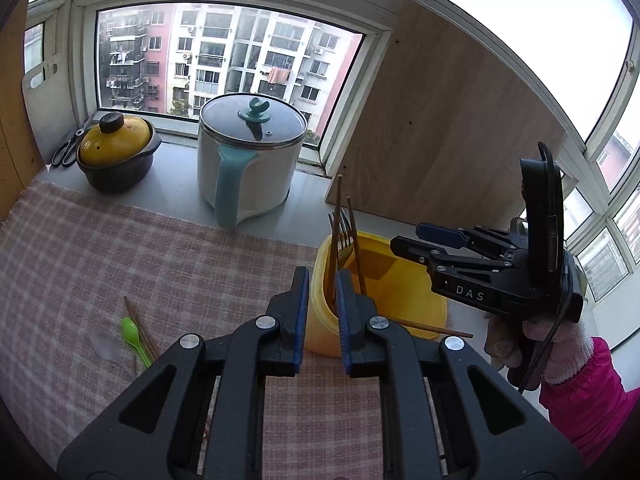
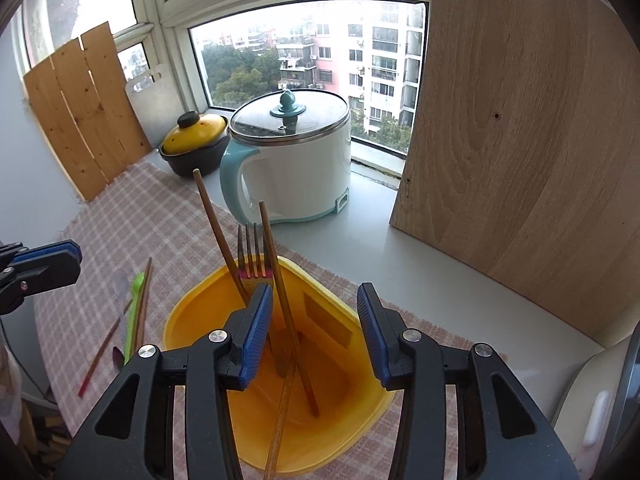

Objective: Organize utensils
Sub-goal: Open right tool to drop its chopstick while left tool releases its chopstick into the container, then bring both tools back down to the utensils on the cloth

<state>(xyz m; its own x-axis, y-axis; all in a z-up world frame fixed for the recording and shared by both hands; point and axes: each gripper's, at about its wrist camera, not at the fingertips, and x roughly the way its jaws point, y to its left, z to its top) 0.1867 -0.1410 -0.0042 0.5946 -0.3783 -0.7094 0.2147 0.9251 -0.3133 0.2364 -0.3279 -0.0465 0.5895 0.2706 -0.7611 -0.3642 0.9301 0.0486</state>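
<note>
A yellow container [image 2: 192, 312] [image 1: 400, 292] stands on the checked cloth. It holds a fork [image 2: 252, 256] [image 1: 344, 236] and wooden chopsticks [image 2: 276, 272] [image 1: 354, 232]. My right gripper [image 2: 314, 322] hangs open and empty right over the container; it shows from the side in the left wrist view [image 1: 404, 240]. My left gripper [image 1: 322, 300] is open and empty, just in front of the container's near wall. A green spoon [image 1: 134, 338] [image 2: 134, 312], a translucent spoon [image 1: 105, 346] and more chopsticks [image 1: 140, 330] [image 2: 142, 304] lie on the cloth to the left.
A white electric pot [image 1: 248, 160] [image 2: 296, 160] and a yellow-lidded clay pot [image 1: 116, 152] [image 2: 196, 142] stand by the window. Scissors [image 1: 68, 148] lie on the sill. A wooden board [image 1: 440, 132] [image 2: 520, 140] leans at the right; wooden slats [image 2: 84, 112] at the left.
</note>
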